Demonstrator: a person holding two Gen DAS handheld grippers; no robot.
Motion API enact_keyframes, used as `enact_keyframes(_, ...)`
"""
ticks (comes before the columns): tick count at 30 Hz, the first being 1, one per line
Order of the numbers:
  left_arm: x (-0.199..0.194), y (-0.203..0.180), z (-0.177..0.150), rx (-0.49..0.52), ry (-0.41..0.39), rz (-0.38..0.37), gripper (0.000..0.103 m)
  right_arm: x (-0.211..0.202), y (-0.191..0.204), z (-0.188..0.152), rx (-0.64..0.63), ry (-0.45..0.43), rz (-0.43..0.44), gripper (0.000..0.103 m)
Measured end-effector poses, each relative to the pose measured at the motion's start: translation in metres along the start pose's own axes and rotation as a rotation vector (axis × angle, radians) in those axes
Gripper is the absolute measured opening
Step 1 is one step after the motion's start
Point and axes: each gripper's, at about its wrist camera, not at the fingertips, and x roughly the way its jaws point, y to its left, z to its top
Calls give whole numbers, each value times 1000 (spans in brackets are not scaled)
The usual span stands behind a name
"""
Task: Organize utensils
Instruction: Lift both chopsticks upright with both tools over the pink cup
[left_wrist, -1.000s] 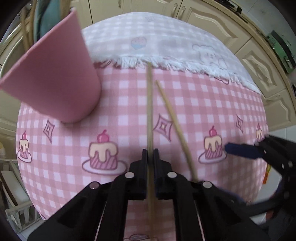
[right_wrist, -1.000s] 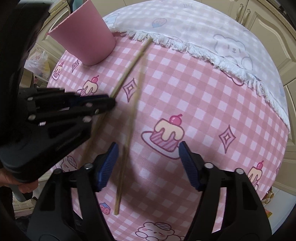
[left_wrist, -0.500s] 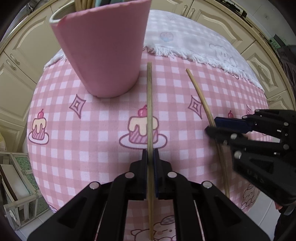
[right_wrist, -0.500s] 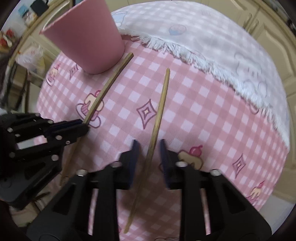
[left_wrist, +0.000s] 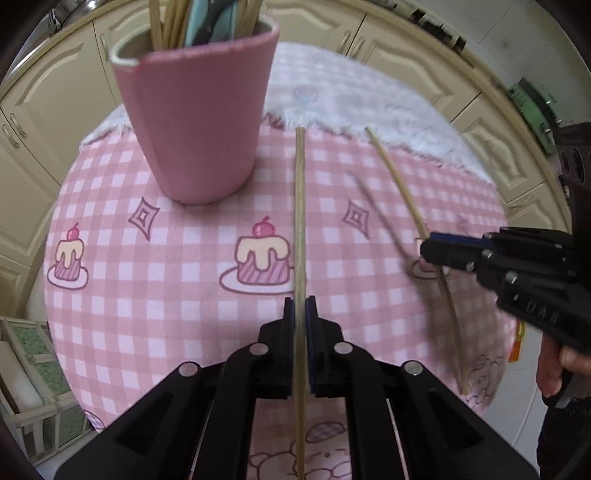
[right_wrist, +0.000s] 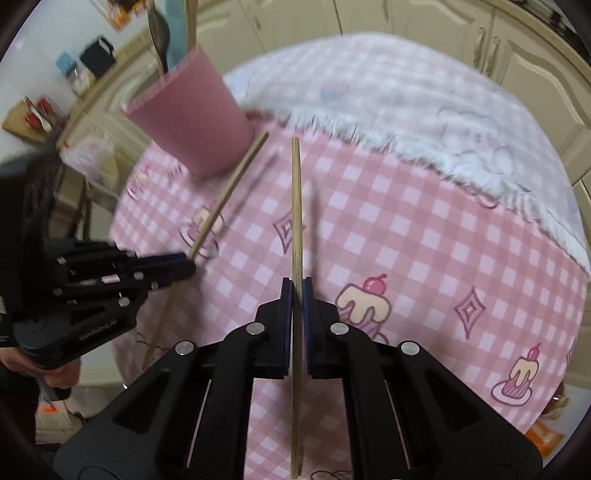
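Observation:
My left gripper (left_wrist: 300, 308) is shut on a wooden chopstick (left_wrist: 299, 221) that points forward, lifted above the table. My right gripper (right_wrist: 296, 288) is shut on a second wooden chopstick (right_wrist: 296, 206), also lifted, casting a shadow on the cloth. Each gripper shows in the other view: the right gripper (left_wrist: 430, 251) with its chopstick (left_wrist: 402, 188), the left gripper (right_wrist: 184, 264) with its chopstick (right_wrist: 229, 195). A pink utensil cup (left_wrist: 192, 122) holding several chopsticks and a teal utensil stands ahead left of the left gripper; it also shows in the right wrist view (right_wrist: 192, 122).
The round table has a pink checked cloth (left_wrist: 166, 295) with cake prints and a white fringed cloth (left_wrist: 332, 103) at the far side. Cream cabinets (left_wrist: 406, 44) stand behind. A shelf rack (left_wrist: 33, 369) stands low on the left beyond the table's edge.
The right gripper has closed on its chopstick and lifted it off the cloth. Both grippers have risen and tilted up, so the cup's rim and contents show.

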Motion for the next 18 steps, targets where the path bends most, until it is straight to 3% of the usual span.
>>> enact_keyframes(8, -57, -2, -7, 14, -227, -19, 5, -54, 22, 8, -19, -220, 46, 6)
enact_keyframes(18, -161, 18, 6, 15, -718, 37, 5, -116, 50, 38, -74, -588, 117, 6)
